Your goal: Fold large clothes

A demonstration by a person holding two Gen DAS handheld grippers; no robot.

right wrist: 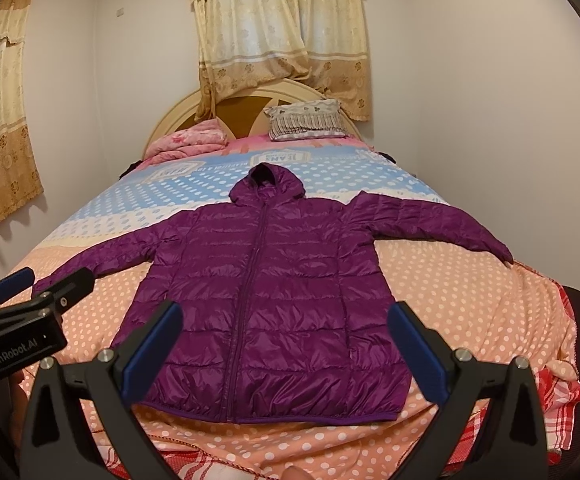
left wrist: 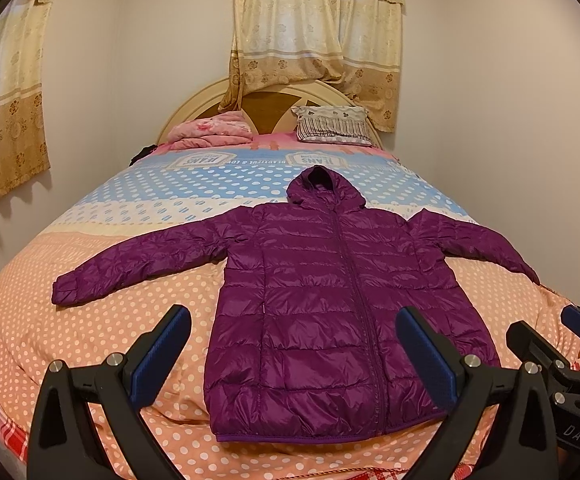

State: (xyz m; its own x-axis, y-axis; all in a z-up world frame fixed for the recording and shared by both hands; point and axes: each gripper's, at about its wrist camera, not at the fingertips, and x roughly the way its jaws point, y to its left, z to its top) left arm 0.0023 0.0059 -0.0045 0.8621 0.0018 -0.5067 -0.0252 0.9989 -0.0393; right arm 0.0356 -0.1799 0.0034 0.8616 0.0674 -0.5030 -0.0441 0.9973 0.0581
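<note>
A purple hooded puffer jacket [left wrist: 322, 300] lies flat and zipped on the bed, front up, both sleeves spread out, hood toward the headboard; it also shows in the right wrist view [right wrist: 266, 300]. My left gripper [left wrist: 294, 344] is open and empty, held above the jacket's hem near the bed's foot. My right gripper [right wrist: 284, 340] is open and empty, also above the hem. The right gripper shows at the right edge of the left wrist view [left wrist: 550, 332]; the left gripper shows at the left edge of the right wrist view [right wrist: 42, 280].
The bed has a polka-dot cover [left wrist: 90, 320], peach near me and blue farther off. A folded pink blanket [left wrist: 210, 130] and a patterned pillow [left wrist: 332, 124] lie by the round headboard [left wrist: 266, 104]. Curtains [left wrist: 314, 32] hang behind; walls stand close on both sides.
</note>
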